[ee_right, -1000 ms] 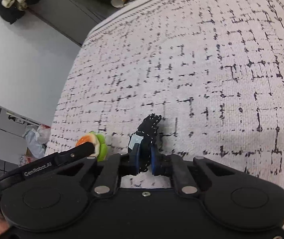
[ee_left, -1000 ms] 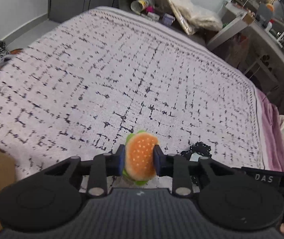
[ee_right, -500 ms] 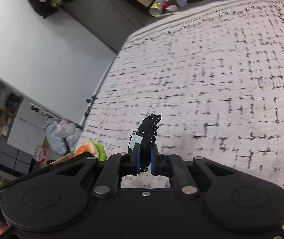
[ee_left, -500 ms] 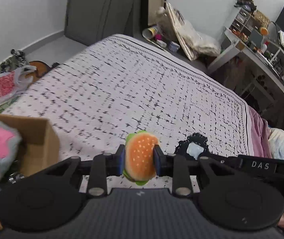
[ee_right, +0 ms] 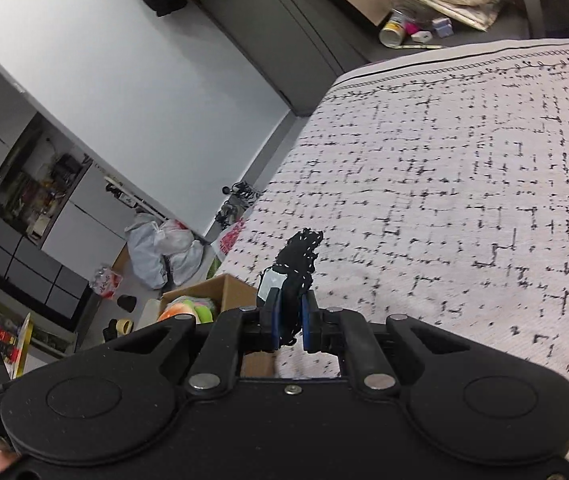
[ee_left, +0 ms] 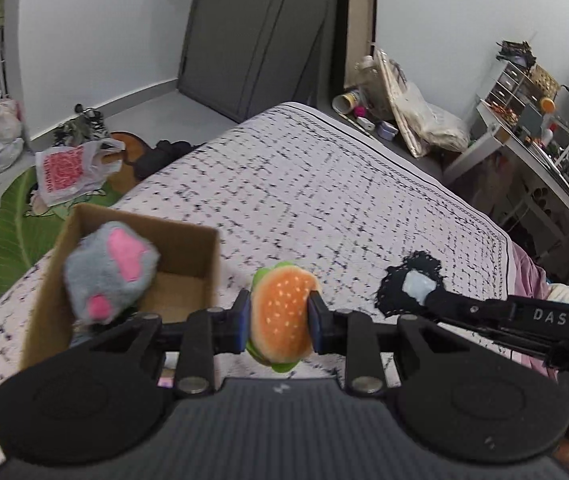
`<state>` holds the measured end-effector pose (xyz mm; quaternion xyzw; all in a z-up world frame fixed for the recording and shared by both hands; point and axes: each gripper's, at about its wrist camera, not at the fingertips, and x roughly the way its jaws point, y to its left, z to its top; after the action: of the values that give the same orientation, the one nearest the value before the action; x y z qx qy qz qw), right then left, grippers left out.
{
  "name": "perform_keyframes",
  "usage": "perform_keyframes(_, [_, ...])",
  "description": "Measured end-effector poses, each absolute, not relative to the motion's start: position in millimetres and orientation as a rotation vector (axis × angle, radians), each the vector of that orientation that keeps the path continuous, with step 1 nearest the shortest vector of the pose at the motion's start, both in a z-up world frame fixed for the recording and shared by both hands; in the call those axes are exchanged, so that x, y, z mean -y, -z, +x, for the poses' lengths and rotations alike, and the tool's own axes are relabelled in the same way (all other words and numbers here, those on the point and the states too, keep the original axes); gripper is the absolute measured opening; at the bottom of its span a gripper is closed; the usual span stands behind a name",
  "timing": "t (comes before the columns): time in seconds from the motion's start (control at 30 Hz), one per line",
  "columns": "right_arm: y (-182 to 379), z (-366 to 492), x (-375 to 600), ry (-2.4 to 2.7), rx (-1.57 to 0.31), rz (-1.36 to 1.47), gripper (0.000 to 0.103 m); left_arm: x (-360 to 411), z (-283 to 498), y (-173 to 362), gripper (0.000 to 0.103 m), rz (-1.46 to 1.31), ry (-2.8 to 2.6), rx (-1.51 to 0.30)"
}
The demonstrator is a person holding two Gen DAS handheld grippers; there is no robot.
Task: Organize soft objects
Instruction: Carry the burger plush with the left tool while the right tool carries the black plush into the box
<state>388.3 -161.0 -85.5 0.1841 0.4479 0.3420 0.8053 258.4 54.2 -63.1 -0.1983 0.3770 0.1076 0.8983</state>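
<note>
My left gripper (ee_left: 280, 322) is shut on a plush hamburger (ee_left: 282, 316), orange bun with green lettuce, held above the bed just right of a cardboard box (ee_left: 188, 268). A grey plush paw with pink pads (ee_left: 110, 270) lies in that box. My right gripper (ee_right: 289, 322) is shut on a black soft fabric piece with a white tag (ee_right: 296, 264), held above the bed; the piece also shows in the left wrist view (ee_left: 408, 280). In the right wrist view the box (ee_right: 224, 288) and the hamburger (ee_right: 188, 308) show at lower left.
The bed has a white cover with black dashes (ee_left: 324, 200). The floor on the left holds plastic bags (ee_left: 68, 168) and a green leaf mat (ee_left: 12, 232). A cluttered desk (ee_left: 544, 136) stands at right. Bags and cans (ee_left: 388, 108) lie past the bed's far end.
Both grippers have lifted and swung left with their objects. The cardboard box with the grey paw has come into view beside the hamburger.
</note>
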Motion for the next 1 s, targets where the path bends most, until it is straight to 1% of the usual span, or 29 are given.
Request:
perform_keyframes(0.33, [78.9, 364.8, 127.3, -0.761, -0.946, 0.329, 0.010, -96.1, 231.4, 75.3, 0.028, -0.412, -0.287, -0.801])
perform_keyframes(0.73, [80.2, 352.6, 66.1, -0.851, -0.970, 0.244, 0.010, -148.8, 211.1, 113.5, 0.028, -0.418, -0.372, -0.858])
perform_keyframes(1.0, [86.5, 352.2, 26.4, -0.867, -0.989, 0.121, 0.010, -162.3, 212.1, 137.3, 0.028, -0.407, -0.370, -0.920])
